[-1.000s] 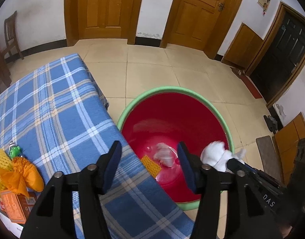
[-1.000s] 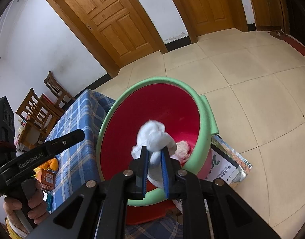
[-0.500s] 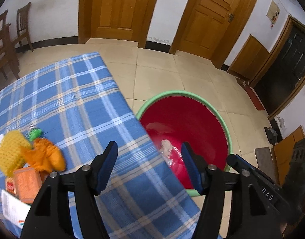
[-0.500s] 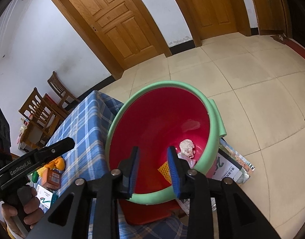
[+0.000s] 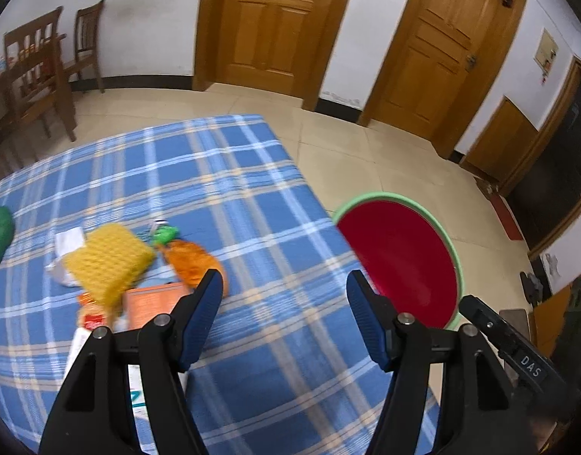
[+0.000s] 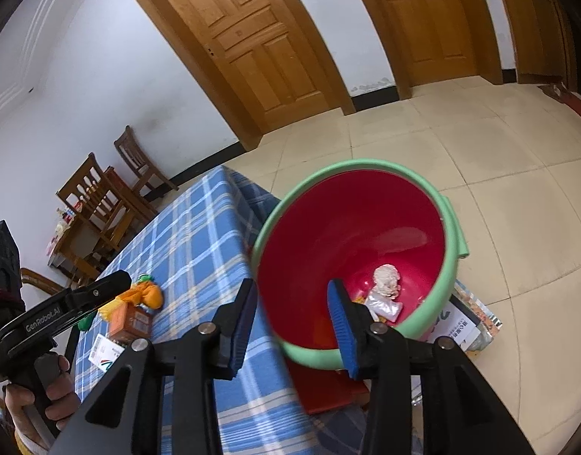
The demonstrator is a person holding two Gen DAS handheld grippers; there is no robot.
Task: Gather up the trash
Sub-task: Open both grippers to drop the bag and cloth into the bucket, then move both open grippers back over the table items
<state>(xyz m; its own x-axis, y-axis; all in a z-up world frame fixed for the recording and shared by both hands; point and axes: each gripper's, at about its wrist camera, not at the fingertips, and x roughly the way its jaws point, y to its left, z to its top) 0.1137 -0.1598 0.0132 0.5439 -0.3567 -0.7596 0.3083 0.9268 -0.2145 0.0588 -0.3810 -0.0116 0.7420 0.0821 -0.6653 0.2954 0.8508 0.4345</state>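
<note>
Tissue wad (image 6: 386, 280) I pinched a second ago dropped into bucket (image 6: 450, 265); right gripper (image 6: 292, 322) was opening, empty, left gripper (image 5: 284, 311) spread.

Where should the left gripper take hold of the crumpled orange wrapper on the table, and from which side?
Grip the orange wrapper across its narrow middle, coming down from above with the left gripper. It lies long and flat on the tablecloth, its right side clear, the yellow sponge close on its left.
</note>
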